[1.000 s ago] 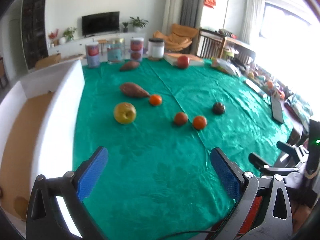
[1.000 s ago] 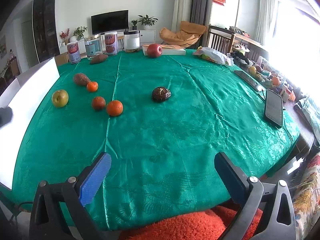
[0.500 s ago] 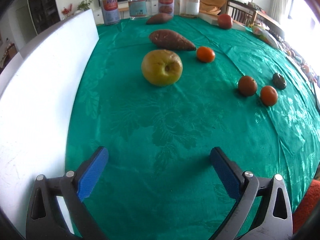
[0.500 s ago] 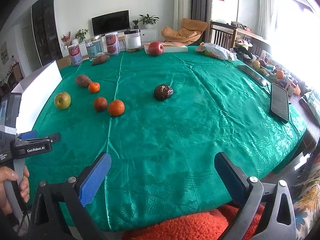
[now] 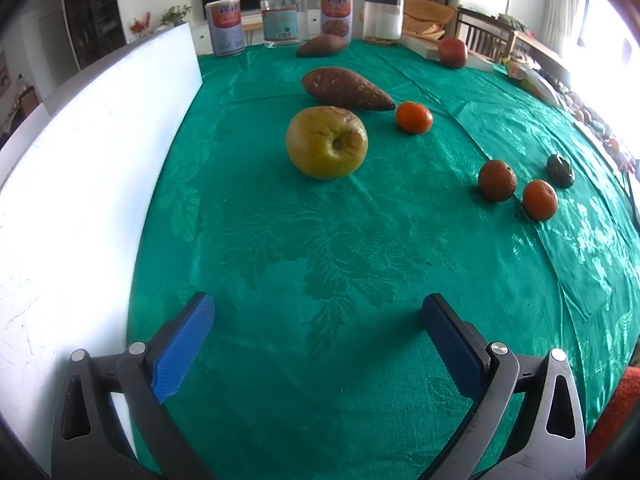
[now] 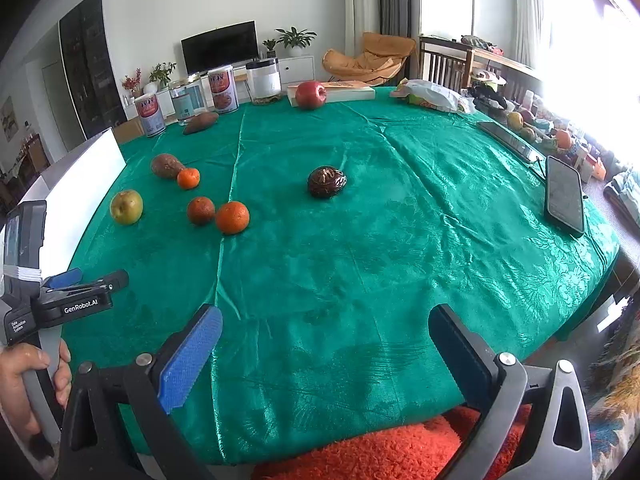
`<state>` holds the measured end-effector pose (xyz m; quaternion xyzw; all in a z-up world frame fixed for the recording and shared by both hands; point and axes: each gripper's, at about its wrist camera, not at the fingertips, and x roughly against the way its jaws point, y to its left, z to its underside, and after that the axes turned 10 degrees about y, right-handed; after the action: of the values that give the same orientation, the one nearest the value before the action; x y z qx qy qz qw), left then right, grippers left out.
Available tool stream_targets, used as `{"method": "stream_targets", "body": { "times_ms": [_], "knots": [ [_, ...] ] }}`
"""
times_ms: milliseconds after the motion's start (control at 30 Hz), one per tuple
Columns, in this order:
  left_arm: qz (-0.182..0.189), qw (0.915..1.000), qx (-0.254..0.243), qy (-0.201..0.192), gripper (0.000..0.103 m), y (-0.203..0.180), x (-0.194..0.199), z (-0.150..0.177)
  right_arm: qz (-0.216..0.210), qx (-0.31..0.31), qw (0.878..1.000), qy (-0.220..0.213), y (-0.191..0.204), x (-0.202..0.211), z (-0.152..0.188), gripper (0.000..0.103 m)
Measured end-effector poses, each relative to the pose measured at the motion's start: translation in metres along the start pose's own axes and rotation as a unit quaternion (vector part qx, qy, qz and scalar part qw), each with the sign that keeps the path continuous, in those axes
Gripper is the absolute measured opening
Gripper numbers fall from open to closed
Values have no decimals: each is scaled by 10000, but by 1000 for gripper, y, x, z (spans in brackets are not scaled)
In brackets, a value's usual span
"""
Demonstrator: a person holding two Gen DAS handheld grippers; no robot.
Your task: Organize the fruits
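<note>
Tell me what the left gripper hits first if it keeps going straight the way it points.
Probably the yellow-green apple. The open left gripper has only bare green tablecloth ahead until that fruit, though depth is hard to judge.

The white box (image 5: 80,184) was cut off by the left edge of the left wrist view; its interior could not be seen. Can labels (image 5: 226,24) were too blurred to read. Items along the bright window side (image 6: 560,136) were overexposed and indistinct.
</note>
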<state>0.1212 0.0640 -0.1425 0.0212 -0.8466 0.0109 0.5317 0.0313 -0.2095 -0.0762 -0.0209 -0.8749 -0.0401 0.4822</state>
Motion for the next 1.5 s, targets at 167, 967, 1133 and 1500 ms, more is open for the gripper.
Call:
{"method": "stream_targets", "body": {
  "times_ms": [167,967,1133,1500],
  "knots": [
    [-1,10000,0,0,103,0,0,0,-82,-40,10000,14,-2,-1,-1,102],
    [-3,10000,0,-6,103,0,0,1,-152,-61,9999,30,-4,-2,-1,102],
    [-3,10000,1,-6,103,0,0,1,-166,-65,9998,40,-3,-3,-1,102],
    [-4,10000,1,-6,103,0,0,1,-175,-69,9998,43,-3,-3,-1,102]
  ]
}}
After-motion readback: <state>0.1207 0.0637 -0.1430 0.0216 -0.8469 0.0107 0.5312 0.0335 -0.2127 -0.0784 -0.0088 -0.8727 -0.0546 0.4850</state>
